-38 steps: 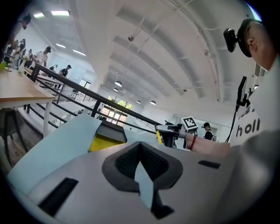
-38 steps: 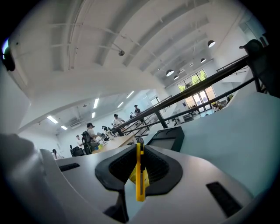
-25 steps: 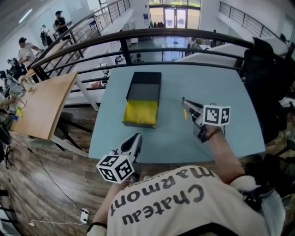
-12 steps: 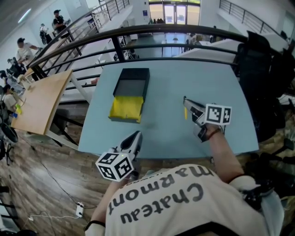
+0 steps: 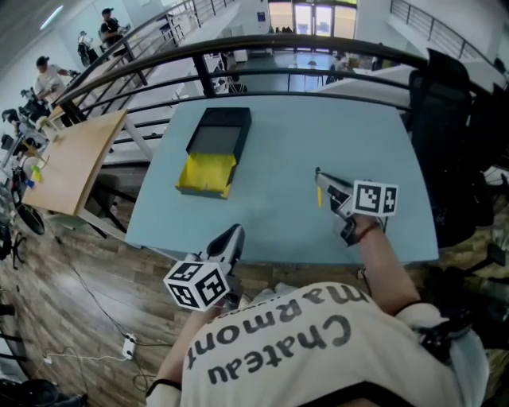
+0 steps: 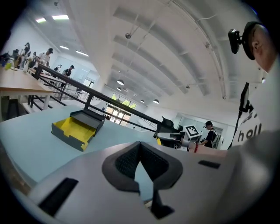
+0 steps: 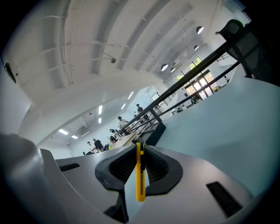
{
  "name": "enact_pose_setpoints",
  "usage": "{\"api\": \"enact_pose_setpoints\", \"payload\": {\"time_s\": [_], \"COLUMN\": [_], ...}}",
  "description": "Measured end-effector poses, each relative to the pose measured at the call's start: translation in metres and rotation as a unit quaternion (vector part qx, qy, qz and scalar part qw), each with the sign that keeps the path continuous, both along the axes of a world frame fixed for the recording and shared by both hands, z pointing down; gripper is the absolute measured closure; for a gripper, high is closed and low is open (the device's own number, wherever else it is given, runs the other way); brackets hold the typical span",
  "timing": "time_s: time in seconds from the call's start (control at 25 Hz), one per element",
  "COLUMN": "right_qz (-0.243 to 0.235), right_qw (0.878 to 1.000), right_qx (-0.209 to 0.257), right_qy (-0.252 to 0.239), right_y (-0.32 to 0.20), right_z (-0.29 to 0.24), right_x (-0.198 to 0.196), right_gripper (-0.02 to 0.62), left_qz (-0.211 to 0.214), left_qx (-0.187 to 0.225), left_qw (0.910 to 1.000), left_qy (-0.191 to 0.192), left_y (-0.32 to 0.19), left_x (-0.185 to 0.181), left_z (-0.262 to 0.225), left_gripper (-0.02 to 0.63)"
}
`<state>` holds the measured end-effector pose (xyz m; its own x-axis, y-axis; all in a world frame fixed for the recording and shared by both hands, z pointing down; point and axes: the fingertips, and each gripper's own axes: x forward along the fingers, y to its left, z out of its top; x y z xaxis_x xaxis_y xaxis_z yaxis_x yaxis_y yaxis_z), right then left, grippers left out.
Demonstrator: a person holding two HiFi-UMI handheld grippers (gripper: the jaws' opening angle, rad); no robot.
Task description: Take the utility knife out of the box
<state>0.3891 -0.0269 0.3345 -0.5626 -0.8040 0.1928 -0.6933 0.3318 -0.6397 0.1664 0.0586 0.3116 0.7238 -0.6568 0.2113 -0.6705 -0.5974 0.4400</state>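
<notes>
Box near table edge

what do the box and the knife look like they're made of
Box: likely cardboard, with a matte dark grey shell and a yellow inner tray; the thin, flat walls suggest it. Utility knife: yellow body, probably smooth plastic; only its thin edge shows, so this is uncertain.

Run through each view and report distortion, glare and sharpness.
Head view: fisheye bows the railing into an arc, and the glass doors glow overbright. Left gripper view: black round border, box crisp, ceiling lamps glare mildly. Right gripper view: same round border, utility knife sharp, distant people tiny and soft.
</notes>
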Motion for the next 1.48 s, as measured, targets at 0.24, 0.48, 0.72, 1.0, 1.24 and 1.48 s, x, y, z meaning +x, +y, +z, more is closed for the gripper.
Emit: {"api": "enact_pose_setpoints", "payload": {"time_s": [0.24,0.48,0.72,1.0,1.24,1.48], "right_qz": [0.004,-0.004,0.002,-0.004,-0.005,0.000], "right_qw": [1.000,1.000,0.999,0.999,0.999,0.999], "right_qx": [-0.019,-0.027,-0.047,-0.030,-0.027,-0.036], "right_qy": [-0.010,-0.011,-0.001,-0.018,-0.016,-0.016], "right_y": [0.036,0.070,0.100,0.106,0.109,0.113], "right_z": [0.016,0.029,0.041,0.033,0.032,0.033], "right_x": [0.036,0.051,0.073,0.081,0.082,0.085], "right_gripper": [0.525,0.525,0.525,0.525,0.525,0.525], "left_qz": [0.008,0.006,0.010,0.006,0.003,0.003], "left_qx": [-0.015,-0.026,-0.033,-0.021,-0.019,-0.019], "left_qw": [0.9999,0.9997,0.9994,0.9997,0.9998,0.9998], "left_qy": [0.000,-0.002,-0.001,-0.009,-0.009,-0.005], "left_y": [0.035,0.070,0.095,0.104,0.109,0.112], "left_x": [0.034,0.054,0.074,0.082,0.083,0.086], "left_z": [0.014,0.029,0.039,0.028,0.028,0.028], "left_gripper": [0.603,0.603,0.603,0.603,0.603,0.603]}}
